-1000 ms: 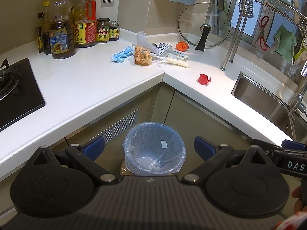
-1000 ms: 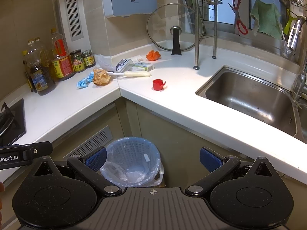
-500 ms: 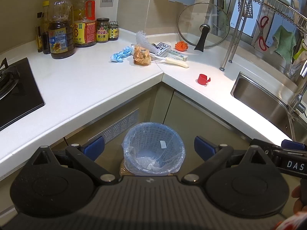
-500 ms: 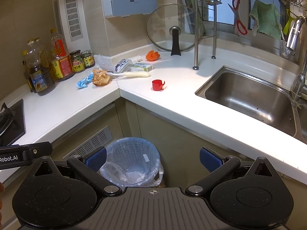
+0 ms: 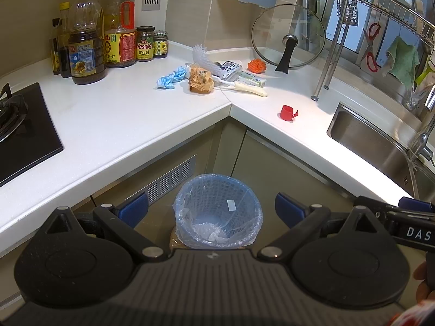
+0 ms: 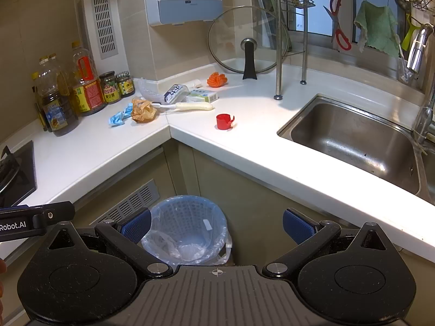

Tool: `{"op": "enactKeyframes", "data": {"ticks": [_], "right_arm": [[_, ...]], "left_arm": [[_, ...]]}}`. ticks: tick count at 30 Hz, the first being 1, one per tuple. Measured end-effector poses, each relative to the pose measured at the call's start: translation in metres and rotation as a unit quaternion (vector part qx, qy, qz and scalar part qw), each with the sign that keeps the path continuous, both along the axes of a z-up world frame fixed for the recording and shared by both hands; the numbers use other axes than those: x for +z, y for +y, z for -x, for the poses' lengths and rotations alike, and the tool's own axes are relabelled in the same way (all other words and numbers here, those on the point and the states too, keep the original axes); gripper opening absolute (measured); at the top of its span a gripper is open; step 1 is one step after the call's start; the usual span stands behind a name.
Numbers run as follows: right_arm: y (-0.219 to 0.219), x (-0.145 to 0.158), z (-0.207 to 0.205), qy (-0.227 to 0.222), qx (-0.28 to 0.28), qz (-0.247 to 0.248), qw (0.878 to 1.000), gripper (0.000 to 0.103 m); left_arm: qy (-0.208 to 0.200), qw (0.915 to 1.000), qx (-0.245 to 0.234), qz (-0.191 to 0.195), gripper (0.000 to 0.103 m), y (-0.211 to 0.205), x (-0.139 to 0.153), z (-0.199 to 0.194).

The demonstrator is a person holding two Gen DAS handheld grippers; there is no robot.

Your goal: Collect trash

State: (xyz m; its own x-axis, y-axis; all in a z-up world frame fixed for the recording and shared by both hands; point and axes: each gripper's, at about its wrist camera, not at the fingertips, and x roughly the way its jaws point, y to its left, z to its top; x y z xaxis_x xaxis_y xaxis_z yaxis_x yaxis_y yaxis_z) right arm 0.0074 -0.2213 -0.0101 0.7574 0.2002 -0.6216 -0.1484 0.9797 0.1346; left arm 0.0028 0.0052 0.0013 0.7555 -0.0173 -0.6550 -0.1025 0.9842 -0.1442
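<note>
1. Left gripper: jaws spread wide, holding nothing, touching nothing; poised above the floor, the lined blue trash basket framed between its blue pads.
2. Right gripper: likewise fully released and empty, level with the left one and beside it; its body reads "DAS" in the left view, while the left unit reads "Robot.AI" in the right view.
3. Trash on the white countertop: crumpled brown wrapper, touching a blue crumpled wrapper side; red cap lying apart, nearer the sink.
4. Legible labels: a jar marked "Yes!"; other bottle writing is too small to read.
5. A fingertip shows at each view's lower edge.
</note>
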Motion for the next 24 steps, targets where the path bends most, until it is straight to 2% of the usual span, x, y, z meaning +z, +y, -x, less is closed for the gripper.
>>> {"op": "enactKeyframes", "data": {"ticks": [24], "right_arm": [[0.0005, -0.0013, -0.0002, -0.001, 0.0, 0.0, 1.0, 0.102]], "left_arm": [[0.001, 1.0, 0.0, 0.001, 0.099, -0.0008, -0.0026, -0.0004]]}}
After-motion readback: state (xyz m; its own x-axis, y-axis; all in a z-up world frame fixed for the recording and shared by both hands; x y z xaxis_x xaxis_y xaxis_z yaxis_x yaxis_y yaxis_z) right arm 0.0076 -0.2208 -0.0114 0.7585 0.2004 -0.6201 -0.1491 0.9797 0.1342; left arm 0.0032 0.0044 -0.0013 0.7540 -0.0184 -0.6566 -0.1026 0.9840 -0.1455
